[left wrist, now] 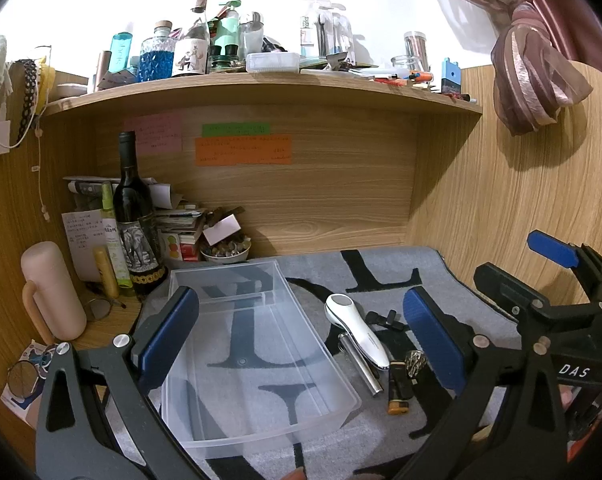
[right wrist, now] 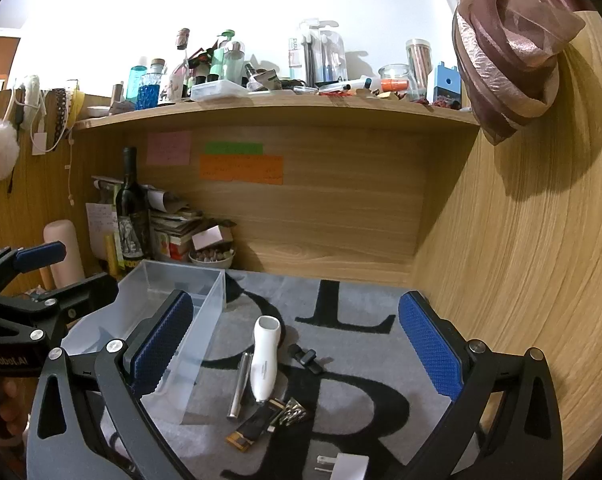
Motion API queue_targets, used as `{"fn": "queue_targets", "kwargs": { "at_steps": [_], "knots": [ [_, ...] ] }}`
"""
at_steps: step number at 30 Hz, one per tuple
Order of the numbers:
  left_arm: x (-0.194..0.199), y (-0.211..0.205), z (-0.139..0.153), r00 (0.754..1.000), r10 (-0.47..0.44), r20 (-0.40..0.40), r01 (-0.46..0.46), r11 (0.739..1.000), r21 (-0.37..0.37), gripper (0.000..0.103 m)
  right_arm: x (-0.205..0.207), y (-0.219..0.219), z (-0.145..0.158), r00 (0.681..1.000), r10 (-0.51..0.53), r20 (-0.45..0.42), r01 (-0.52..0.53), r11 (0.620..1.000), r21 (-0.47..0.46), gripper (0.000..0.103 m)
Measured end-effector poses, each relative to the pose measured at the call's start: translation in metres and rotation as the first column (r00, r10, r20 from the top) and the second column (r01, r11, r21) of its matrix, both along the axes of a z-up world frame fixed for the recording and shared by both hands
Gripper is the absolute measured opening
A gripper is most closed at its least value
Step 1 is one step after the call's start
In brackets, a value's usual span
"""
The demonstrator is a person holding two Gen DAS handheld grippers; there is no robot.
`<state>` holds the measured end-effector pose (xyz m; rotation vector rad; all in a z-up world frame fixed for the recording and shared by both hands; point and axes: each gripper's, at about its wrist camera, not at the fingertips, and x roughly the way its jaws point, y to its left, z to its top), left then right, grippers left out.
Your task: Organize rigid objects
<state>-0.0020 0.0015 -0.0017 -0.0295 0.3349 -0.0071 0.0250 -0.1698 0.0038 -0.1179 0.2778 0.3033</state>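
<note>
An empty clear plastic bin [left wrist: 257, 360] lies on the grey lettered mat [left wrist: 401, 276], also in the right wrist view [right wrist: 205, 312]. Right of it lie a white handheld device [left wrist: 357, 330] [right wrist: 264, 360], a silver metal tube [left wrist: 361, 364] [right wrist: 239, 384], a small black clip [left wrist: 385, 319] [right wrist: 305, 357], a black and gold rectangular piece [left wrist: 399, 386] [right wrist: 253, 426] and a patterned metal piece [left wrist: 415, 362] [right wrist: 293, 412]. A white plug [right wrist: 343, 465] lies nearest. My left gripper [left wrist: 301, 340] is open and empty above the bin. My right gripper [right wrist: 297, 352] is open and empty above the small items.
A wine bottle [left wrist: 135, 220], a pink flask [left wrist: 51, 292], stacked papers and a small bowl [left wrist: 225, 250] crowd the back left corner. A wooden shelf [left wrist: 261, 92] full of bottles runs overhead. A wood wall [right wrist: 521, 280] and tied curtain [right wrist: 505, 60] stand at right.
</note>
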Motion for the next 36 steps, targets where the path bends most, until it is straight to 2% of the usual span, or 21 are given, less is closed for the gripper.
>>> {"fn": "queue_targets", "kwargs": {
  "at_steps": [27, 36],
  "knots": [
    [0.003, -0.002, -0.006, 1.000, -0.017, 0.006, 0.017, 1.000, 0.008, 0.103, 0.002, 0.001, -0.002, 1.000, 0.013, -0.020, -0.013, 1.000, 0.016, 0.103],
    [0.008, 0.008, -0.012, 1.000, -0.026, -0.017, 0.025, 0.999, -0.038, 0.103, 0.005, 0.001, -0.005, 0.999, 0.027, -0.045, -0.025, 0.999, 0.034, 0.103]
  ]
}}
